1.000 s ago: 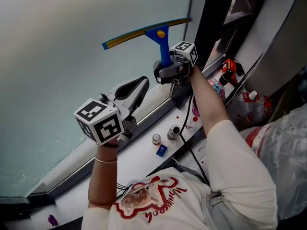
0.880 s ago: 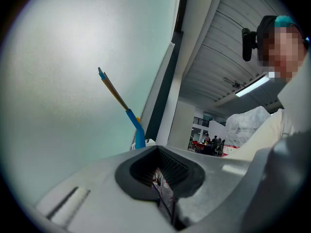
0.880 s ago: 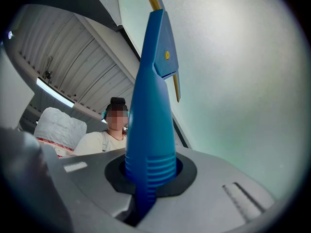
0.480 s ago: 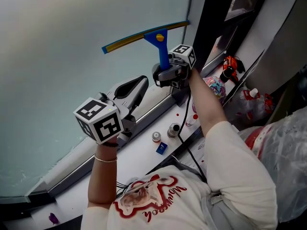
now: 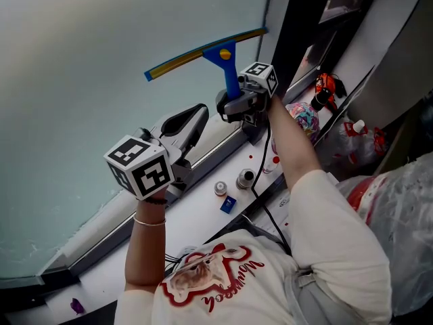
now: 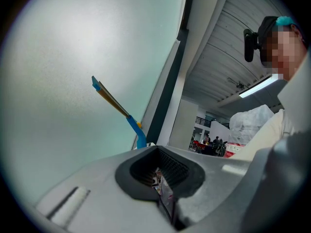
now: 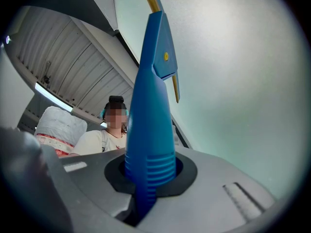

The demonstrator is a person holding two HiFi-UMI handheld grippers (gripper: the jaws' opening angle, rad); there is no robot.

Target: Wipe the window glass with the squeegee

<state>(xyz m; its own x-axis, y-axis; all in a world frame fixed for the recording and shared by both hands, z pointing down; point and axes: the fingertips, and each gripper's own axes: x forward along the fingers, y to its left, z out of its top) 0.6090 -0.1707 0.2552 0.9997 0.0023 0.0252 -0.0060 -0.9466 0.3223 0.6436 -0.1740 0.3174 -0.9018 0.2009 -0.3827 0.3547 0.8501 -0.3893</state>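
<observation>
While still clamped, squeegee [image 5: 229, 66] slightly lower

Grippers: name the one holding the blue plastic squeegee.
The right gripper, shut on the blue plastic squeegee by its handle; the left gripper is shut on nothing.

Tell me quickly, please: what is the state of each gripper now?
Left gripper: jaws closed, holding nothing.
Right gripper: jaws closed on the blue handle of the squeegee.
</observation>
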